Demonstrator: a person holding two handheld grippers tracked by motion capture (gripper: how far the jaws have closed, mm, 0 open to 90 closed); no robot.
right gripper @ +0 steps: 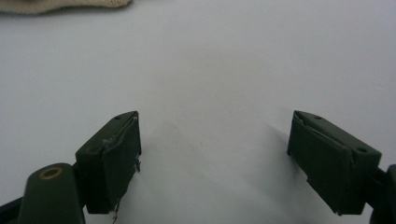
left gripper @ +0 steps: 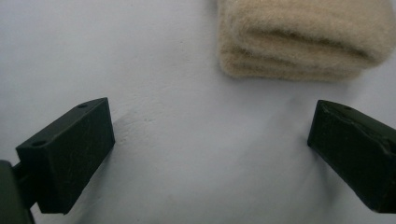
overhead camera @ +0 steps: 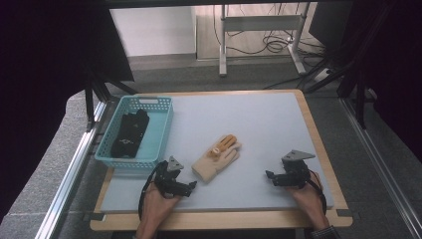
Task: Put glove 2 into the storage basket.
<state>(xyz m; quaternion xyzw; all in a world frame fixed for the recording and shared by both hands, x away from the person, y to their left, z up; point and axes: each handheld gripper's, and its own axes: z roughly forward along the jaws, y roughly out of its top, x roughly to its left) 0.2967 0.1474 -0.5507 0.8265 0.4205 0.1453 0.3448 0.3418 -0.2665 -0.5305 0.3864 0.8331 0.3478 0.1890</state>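
Glove (overhead camera: 217, 158): cream knitted cloth, fuzzy nap, orange rubbery-looking patches on fingers. Counter (overhead camera: 259, 124): smooth matt pale-grey sheet, light wood edging. Basket (overhead camera: 161, 130): turquoise plastic lattice. Left claw (left gripper: 210, 154) and right claw (right gripper: 215, 163): matt black plastic jaws.

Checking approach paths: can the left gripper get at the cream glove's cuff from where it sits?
Probably yes. The left gripper has its jaws open and empty, and the cream glove lies just ahead of it with its cuff end nearest. Bare table lies between them; the blue basket stands off to the side.

black gripper (overhead camera: 193, 185), grey plate, trailing black cable.
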